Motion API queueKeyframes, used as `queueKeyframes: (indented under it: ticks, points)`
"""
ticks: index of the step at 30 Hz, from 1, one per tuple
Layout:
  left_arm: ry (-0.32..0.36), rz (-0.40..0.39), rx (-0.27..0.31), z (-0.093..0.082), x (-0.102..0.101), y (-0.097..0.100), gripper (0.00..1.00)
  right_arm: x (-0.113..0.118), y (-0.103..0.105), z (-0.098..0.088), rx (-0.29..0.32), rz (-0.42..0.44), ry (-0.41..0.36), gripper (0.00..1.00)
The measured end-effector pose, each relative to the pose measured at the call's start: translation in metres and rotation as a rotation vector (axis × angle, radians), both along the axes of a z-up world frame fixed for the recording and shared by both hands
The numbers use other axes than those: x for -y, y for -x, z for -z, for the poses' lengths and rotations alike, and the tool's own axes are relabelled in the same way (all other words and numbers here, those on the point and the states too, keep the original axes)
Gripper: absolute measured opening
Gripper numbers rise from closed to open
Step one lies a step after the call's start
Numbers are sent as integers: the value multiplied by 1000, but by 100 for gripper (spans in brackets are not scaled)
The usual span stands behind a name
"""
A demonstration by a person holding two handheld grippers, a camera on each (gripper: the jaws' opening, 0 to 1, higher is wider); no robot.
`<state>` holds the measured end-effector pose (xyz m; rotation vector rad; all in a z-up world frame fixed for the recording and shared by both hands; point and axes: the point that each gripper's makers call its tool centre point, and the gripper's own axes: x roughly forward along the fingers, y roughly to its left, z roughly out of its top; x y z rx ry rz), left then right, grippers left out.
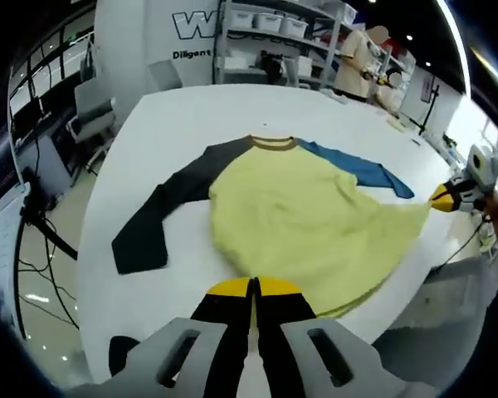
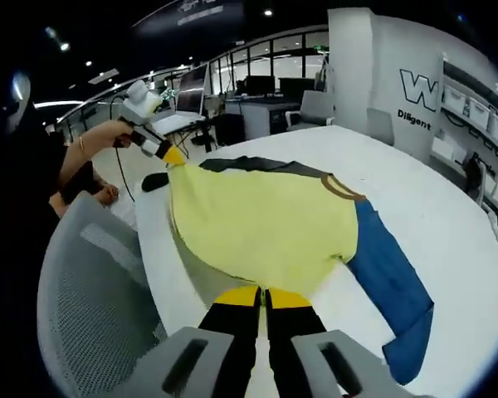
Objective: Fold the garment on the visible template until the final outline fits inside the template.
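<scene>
On the white table (image 1: 183, 124), the yellow shirt (image 1: 299, 215) is lying spread toward 12 o'clock, while the left gripper (image 1: 253, 286) and right gripper (image 2: 263, 292) are each pinching a hem corner of this light, limp cloth, likely sagging unless lifted evenly.

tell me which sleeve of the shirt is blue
The blue sleeve is the one on the right tool's side; the other sleeve is dark charcoal and lies stretched toward the left tool.
</scene>
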<state>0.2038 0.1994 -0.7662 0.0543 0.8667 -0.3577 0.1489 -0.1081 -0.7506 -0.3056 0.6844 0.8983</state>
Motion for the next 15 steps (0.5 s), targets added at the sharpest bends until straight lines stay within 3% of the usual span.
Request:
queueKeyframes:
  ticks: [5, 7, 11, 12, 15]
  points:
    - [-33, -6, -25, 13, -8, 12, 0, -1, 29, 18, -54, -33, 59, 0]
    - [-31, -3, -29, 18, -9, 15, 0, 1, 33, 25, -49, -45, 92, 0]
    - [-39, 8, -65, 37, -11, 26, 0, 7, 42, 47, -106, -21, 153, 0]
    - [-52, 12, -82, 47, -13, 30, 0, 11, 44, 57, -110, -31, 206, 0]
    - [-43, 15, -115, 60, -14, 40, 0, 14, 44, 70, -133, -3, 215, 0]
